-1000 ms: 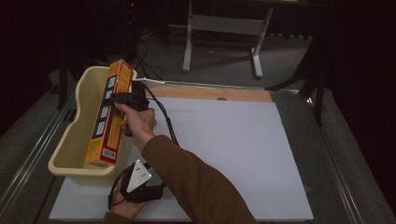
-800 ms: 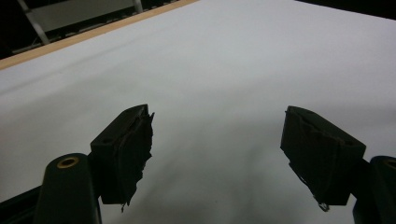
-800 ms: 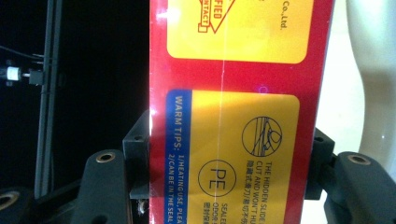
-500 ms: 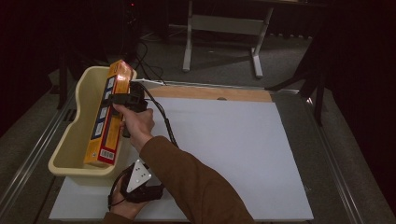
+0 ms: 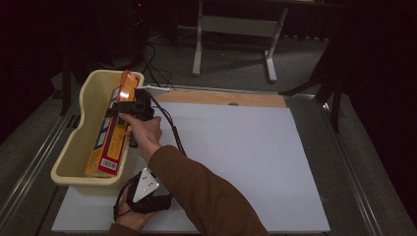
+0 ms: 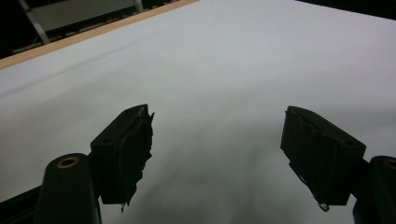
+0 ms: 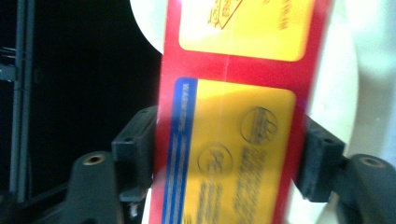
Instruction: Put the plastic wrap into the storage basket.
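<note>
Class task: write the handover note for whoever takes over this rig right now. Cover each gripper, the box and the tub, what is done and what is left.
Right gripper: at the tub, its fingers on either side of the red and yellow box. The jaws have just been opening, so take the grip as loosening.
Left gripper: open, nothing between its fingers, low over the white sheet at the near edge.
Box: standing tilted in the cream tub, lower end at the tub's near end, upper end over the far rim.
Done: box is in the tub.
Left: probably finish the release and draw the right gripper away.
</note>
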`<state>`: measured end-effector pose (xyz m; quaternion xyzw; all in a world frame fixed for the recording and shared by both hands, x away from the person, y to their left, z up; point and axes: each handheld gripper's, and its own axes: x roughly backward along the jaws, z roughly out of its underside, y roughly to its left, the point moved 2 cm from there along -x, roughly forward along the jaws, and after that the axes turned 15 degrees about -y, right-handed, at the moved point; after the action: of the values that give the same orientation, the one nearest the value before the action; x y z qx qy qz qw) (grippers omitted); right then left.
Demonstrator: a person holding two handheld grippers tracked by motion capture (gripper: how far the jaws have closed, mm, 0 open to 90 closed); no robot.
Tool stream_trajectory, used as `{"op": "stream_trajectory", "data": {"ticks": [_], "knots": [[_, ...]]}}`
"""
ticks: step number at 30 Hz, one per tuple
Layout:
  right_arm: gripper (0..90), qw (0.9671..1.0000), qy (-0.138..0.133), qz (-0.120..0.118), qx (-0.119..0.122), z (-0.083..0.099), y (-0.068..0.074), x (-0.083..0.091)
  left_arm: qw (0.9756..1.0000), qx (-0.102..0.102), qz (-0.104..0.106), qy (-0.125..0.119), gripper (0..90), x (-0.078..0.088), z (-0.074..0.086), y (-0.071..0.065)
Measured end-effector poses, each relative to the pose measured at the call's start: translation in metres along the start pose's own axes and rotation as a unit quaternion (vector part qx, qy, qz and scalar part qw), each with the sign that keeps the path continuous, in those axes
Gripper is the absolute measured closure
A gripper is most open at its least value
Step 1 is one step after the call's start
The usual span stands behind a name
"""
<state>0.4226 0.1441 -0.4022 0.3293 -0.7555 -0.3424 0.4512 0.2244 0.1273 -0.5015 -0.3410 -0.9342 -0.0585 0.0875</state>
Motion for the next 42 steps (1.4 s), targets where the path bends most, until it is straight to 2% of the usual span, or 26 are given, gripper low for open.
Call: {"op": "stream_trajectory", "data": {"ticks": [3, 5, 13, 16, 19, 21, 24, 26, 28, 29, 30, 31, 32, 33, 35, 36, 37, 38, 40, 41, 42], "knots": [[34.0, 0.9994, -0.004, -0.029, -0.015, -0.008, 0.003, 0.007, 1.0000, -0.002, 0.001, 0.002, 24.5, 0.000, 0.000, 0.000], [34.4, 0.9995, 0.002, -0.026, -0.015, -0.011, 0.004, 0.011, 1.0000, -0.003, 0.001, 0.002, 24.5, -0.001, 0.001, -0.001], [35.7, 0.9984, 0.027, -0.012, 0.048, -0.012, -0.003, 0.021, 1.0000, -0.003, -0.004, 0.001, 24.5, 0.000, 0.000, 0.001], [37.7, 0.9957, 0.032, -0.013, 0.085, -0.012, -0.002, 0.026, 1.0000, 0.000, -0.004, 0.000, 24.5, 0.000, 0.000, 0.001], [38.2, 0.9913, 0.026, -0.014, 0.128, -0.011, 0.001, 0.033, 1.0000, 0.001, -0.006, 0.000, 24.5, 0.001, 0.001, 0.002], [38.3, 0.9868, 0.018, -0.014, 0.161, -0.010, 0.003, 0.038, 1.0000, 0.001, -0.008, -0.001, 24.5, 0.002, 0.001, 0.002], [38.7, 0.9802, 0.017, -0.029, 0.195, -0.008, 0.005, 0.047, 0.9999, 0.001, -0.010, 0.001, 24.5, 0.003, 0.001, 0.003], [39.0, 0.9746, 0.006, -0.037, 0.221, -0.006, 0.005, 0.054, 1.0000, 0.001, -0.010, 0.002, 24.5, 0.002, 0.002, 0.003], [39.1, 0.9703, 0.002, -0.044, 0.238, -0.006, 0.005, 0.061, 0.9999, 0.003, -0.010, 0.002, 24.5, 0.002, 0.002, 0.003], [39.1, 0.9703, 0.002, -0.044, 0.238, -0.006, 0.005, 0.061, 0.9999, 0.003, -0.010, 0.002, 24.5, 0.002, 0.002, 0.003], [39.2, 0.9673, -0.005, -0.046, 0.249, -0.006, 0.004, 0.065, 0.9999, 0.001, -0.011, 0.002, 24.5, 0.002, 0.002, 0.003], [39.4, 0.9617, -0.013, -0.052, 0.269, -0.007, 0.003, 0.073, 0.9999, 0.003, -0.011, 0.002, 24.5, 0.002, 0.002, 0.003], [39.5, 0.9594, -0.018, -0.053, 0.276, -0.007, 0.002, 0.076, 0.9999, 0.003, -0.011, 0.003, 24.5, 0.002, 0.002, 0.003], [39.5, 0.9551, -0.025, -0.053, 0.290, -0.007, 0.001, 0.080, 0.9999, 0.003, -0.011, 0.003, 24.5, 0.002, 0.002, 0.003], [39.5, 0.9452, -0.035, -0.046, 0.321, -0.007, -0.001, 0.088, 0.9999, 0.004, -0.011, 0.001, 24.5, 0.002, 0.002, 0.003], [39.5, 0.9381, -0.043, -0.043, 0.341, -0.006, -0.003, 0.094, 0.9999, 0.004, -0.012, 0.001, 24.5, 0.002, 0.002, 0.003], [39.5, 0.9381, -0.043, -0.043, 0.341, -0.006, -0.003, 0.094, 0.9999, 0.004, -0.012, 0.001, 24.5, 0.002, 0.002, 0.003], [39.4, 0.9292, -0.054, -0.040, 0.363, -0.005, -0.007, 0.104, 0.9999, 0.004, -0.012, 0.002, 24.5, 0.002, 0.002, 0.004], [39.4, 0.9223, -0.058, -0.034, 0.380, -0.004, -0.012, 0.113, 0.9999, 0.004, -0.013, 0.002, 24.5, 0.002, 0.002, 0.004], [39.4, 0.9223, -0.058, -0.034, 0.380, -0.004, -0.012, 0.113, 0.9999, 0.004, -0.013, 0.002, 24.5, 0.002, 0.002, 0.004], [39.5, 0.9143, -0.066, -0.023, 0.399, -0.005, -0.018, 0.122, 0.9999, 0.005, -0.013, 0.002, 24.5, 0.002, 0.003, 0.004]]}}
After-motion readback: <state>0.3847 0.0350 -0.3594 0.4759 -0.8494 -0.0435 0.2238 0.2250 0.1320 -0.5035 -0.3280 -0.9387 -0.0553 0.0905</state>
